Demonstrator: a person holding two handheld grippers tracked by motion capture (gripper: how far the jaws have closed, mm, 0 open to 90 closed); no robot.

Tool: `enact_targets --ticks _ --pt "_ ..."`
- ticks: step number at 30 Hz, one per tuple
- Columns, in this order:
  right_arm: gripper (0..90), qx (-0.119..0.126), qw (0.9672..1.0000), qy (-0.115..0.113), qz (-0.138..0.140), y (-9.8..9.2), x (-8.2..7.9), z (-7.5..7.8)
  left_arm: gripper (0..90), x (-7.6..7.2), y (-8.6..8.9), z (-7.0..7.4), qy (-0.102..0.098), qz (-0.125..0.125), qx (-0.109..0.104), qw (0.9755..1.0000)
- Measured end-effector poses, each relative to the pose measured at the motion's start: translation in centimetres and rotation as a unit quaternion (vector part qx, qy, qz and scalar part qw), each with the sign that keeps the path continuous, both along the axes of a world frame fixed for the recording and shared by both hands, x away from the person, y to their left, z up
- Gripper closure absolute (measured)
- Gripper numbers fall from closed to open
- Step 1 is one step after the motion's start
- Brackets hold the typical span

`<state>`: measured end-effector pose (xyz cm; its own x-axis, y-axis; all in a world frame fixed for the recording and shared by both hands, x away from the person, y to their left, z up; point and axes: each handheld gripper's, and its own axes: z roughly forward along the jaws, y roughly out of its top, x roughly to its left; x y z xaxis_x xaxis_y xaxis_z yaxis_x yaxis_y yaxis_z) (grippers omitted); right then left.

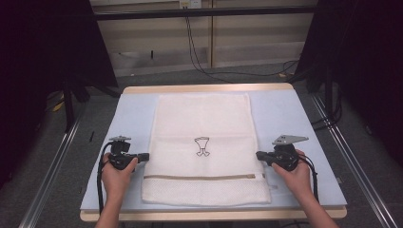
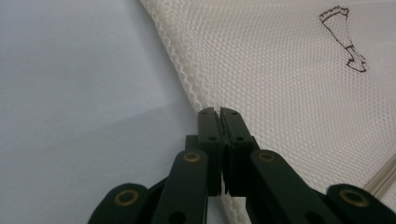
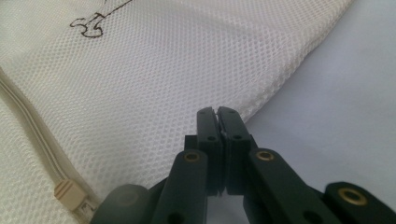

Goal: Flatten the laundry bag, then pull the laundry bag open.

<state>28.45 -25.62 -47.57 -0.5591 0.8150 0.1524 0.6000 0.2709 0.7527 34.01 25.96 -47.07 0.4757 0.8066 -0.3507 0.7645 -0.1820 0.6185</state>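
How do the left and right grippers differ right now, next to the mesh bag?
The left gripper sits at the mesh bag's left edge; the right gripper at its right edge. The right gripper's grey top plate looks larger than the left's. The zipper pull lies on the right gripper's side. Both are shut, jaws pointing inward at the bag.

Soft even light, dark surroundings

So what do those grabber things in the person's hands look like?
The left gripper and right gripper are black, each with two flat jaws on hinged arms joined by brass-coloured rivets. Each carries a grey three-cornered plate on top and trails a black cable. The forearms are bare, no sleeves.
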Motion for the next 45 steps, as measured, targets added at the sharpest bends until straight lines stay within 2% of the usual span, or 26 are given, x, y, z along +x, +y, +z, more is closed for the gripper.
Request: enact_targets --ticks 1,2,3,5,7,9,11,15,17,18,20,24,25,26,28,30,31,34,35,42,44,45 --pt "86.2 0.001 1.0 0.003 0.0 0.0 0.0 0.0 86.5 0.0 0.0 0.1 -0.004 -0.003 0.009 0.9999" --pt "84.0 0.006 1.0 0.004 -0.002 -0.1 0.0 0.0 81.7 -0.1 -0.1 0.2 -0.013 0.003 0.01 0.9999" --pt "82.6 0.011 0.9999 -0.001 -0.004 -0.2 -0.1 0.0 77.1 -0.2 -0.1 0.4 -0.027 0.001 0.02 0.9994" --pt "77.5 0.011 0.9999 -0.01 -0.008 -0.4 -0.3 0.3 75.0 -0.3 -0.2 0.6 -0.032 0.0 0.028 0.9991" --pt "76.2 0.01 0.9998 -0.017 -0.009 -0.6 -0.6 0.6 71.4 -0.7 -0.6 1.4 -0.032 0.006 0.011 0.9994" --pt "75.7 0.004 0.9996 -0.027 -0.003 -0.8 -0.9 0.9 67.4 -0.9 -0.9 1.7 -0.036 0.0 0.01 0.9993" --pt "75.2 0.009 0.9994 -0.033 0.007 -1.0 -1.2 1.0 65.3 -1.2 -1.7 1.9 -0.035 -0.01 0.002 0.9993" --pt "76.2 0.014 0.9987 -0.047 0.018 -1.3 -2.0 1.3 61.8 -1.5 -3.2 2.3 -0.046 -0.026 -0.003 0.9986" --pt "77.0 0.015 0.9984 -0.052 0.018 -1.5 -2.4 1.4 62.1 -1.6 -3.4 2.4 -0.047 -0.032 -0.001 0.9983" --pt "77.0 0.014 0.9981 -0.058 0.016 -1.6 -2.6 1.4 62.1 -1.8 -4.2 2.8 -0.051 -0.044 -0.004 0.9977" --pt "77.1 0.018 0.998 -0.059 0.015 -1.8 -2.8 1.4 61.9 -2.0 -5.0 3.1 -0.055 -0.047 0.005 0.9974" --pt "80.9 0.016 0.9979 -0.061 0.018 -1.8 -3.3 1.5 59.5 -2.4 -6.8 3.6 -0.06 -0.067 0.008 0.9959" --pt "80.9 0.016 0.9979 -0.061 0.018 -1.8 -3.3 1.5 59.4 -2.4 -6.8 3.6 -0.06 -0.067 0.008 0.9959" --pt "83.1 0.011 0.9981 -0.054 0.027 -1.8 -3.5 1.5 58.6 -2.4 -7.4 3.7 -0.058 -0.073 0.007 0.9956" --pt "86.2 0.0 0.9982 -0.053 0.027 -1.8 -3.8 1.3 57.2 -2.5 -8.3 3.7 -0.059 -0.08 0.0 0.995" --pt "89.2 0.002 0.9984 -0.05 0.026 -1.8 -3.8 1.3 55.8 -2.5 -8.8 3.7 -0.054 -0.086 -0.001 0.9949" --pt "90.0 0.012 0.9987 -0.045 0.021 -1.8 -4.0 1.1 53.8 -2.6 -9.6 3.8 -0.06 -0.092 0.018 0.9938" --pt "90.0 0.013 0.9988 -0.038 0.026 -1.8 -4.1 1.0 49.7 -2.7 -10.4 3.8 -0.053 -0.099 0.015 0.9936" --pt "90.0 0.013 0.999 -0.033 0.028 -1.7 -4.2 1.0 45.8 -2.7 -10.9 3.8 -0.052 -0.098 0.009 0.9938" --pt "90.0 0.009 0.9985 -0.031 0.044 -1.1 -4.6 1.0 37.4 -3.1 -13.3 3.7 -0.045 -0.127 0.001 0.991" --pt "90.0 0.008 0.9982 -0.032 0.05 -1.0 -4.8 0.9 36.4 -3.3 -14.7 3.7 -0.037 -0.138 -0.009 0.9897" --pt "90.0 0.007 0.9981 -0.034 0.051 -1.0 -4.9 0.9 36.2 -3.4 -15.1 3.6 -0.034 -0.146 -0.006 0.9886"
